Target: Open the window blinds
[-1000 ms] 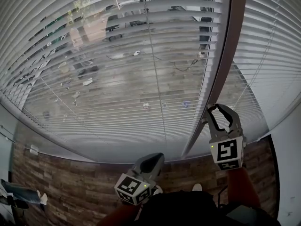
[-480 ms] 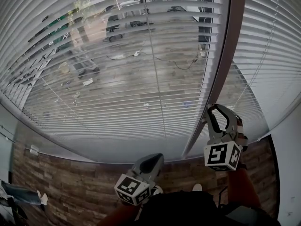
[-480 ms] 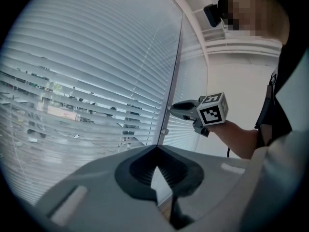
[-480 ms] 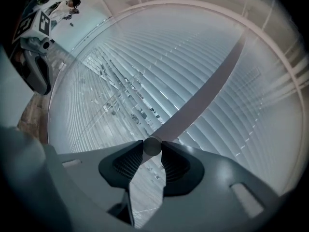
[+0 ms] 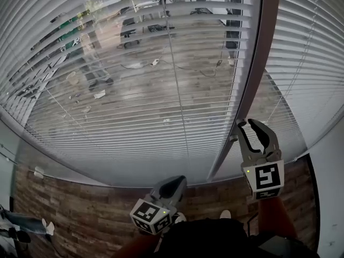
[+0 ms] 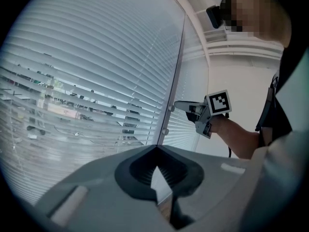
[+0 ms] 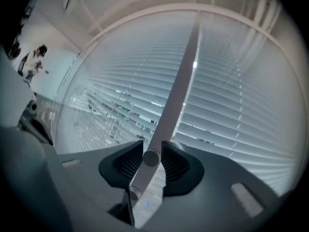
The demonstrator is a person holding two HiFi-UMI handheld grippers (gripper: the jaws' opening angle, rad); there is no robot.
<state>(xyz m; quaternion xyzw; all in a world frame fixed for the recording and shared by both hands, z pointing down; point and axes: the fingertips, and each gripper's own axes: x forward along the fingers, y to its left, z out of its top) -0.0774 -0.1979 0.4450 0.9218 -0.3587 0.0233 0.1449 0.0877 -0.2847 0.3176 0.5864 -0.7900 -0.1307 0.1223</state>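
Observation:
Two white slatted blinds, a wide one on the left [image 5: 134,90] and another on the right [image 5: 306,63], hang either side of a grey upright frame bar [image 5: 252,74]. Two round knobs sit on that bar, an upper one [image 7: 150,158] and a lower one [image 7: 133,193]. My right gripper [image 5: 248,123] points level at the bar, and both pads press on the upper knob [image 6: 170,108]. The left blind's slats are partly tilted, so the street shows through. My left gripper [image 5: 173,183] hangs low near my body, shut and empty.
Wood-look flooring [image 5: 80,208] runs below the window. A white wall [image 5: 330,198] closes the right side. Thin ladder cords [image 5: 174,74] run down the slats. Someone's feet [image 5: 47,227] show at the lower left. My own torso fills the bottom edge.
The right gripper has rolled back and forth on the knob, its marker cube turning. The left blind's slats have tilted further open and the street is clearer. The left gripper stayed still.

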